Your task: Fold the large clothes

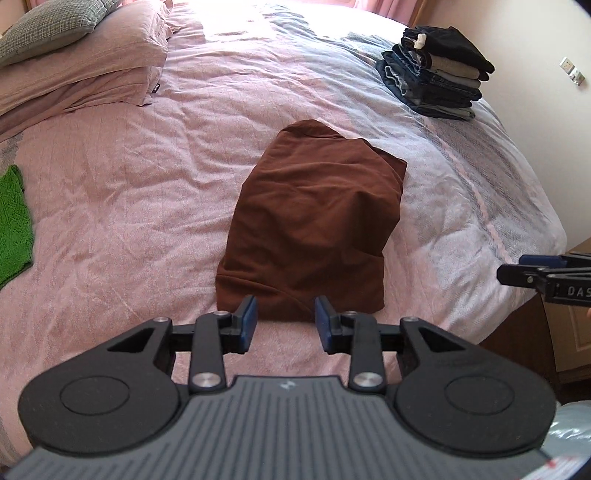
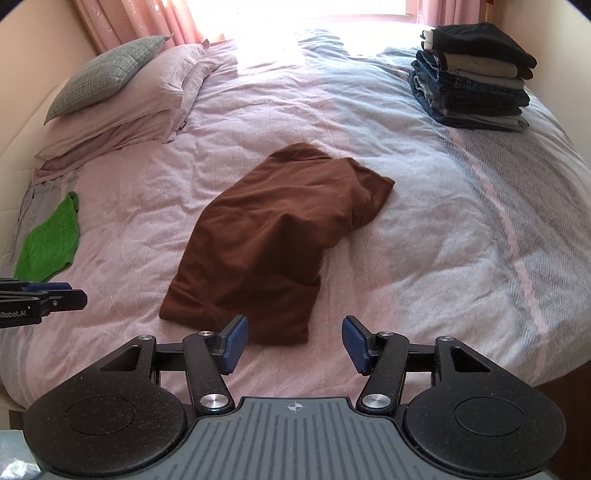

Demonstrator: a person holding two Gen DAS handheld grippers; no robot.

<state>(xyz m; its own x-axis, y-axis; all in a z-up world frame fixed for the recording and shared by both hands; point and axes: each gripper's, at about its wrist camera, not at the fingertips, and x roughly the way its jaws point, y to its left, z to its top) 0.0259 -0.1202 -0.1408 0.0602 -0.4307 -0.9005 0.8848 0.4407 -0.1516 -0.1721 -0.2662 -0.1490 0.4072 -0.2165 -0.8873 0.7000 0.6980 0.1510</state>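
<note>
Both wrist cameras look steeply down, close over the bed (image 1: 147, 206), sharing the brown garment (image 2: 273, 236).

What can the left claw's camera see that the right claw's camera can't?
Only the left view shows a wall socket and wooden furniture beside the bed. Only the right view shows pink curtains. Both show the brown garment, the green cloth, the folded stack, pillows, and both open claws, left claw and right claw.
</note>
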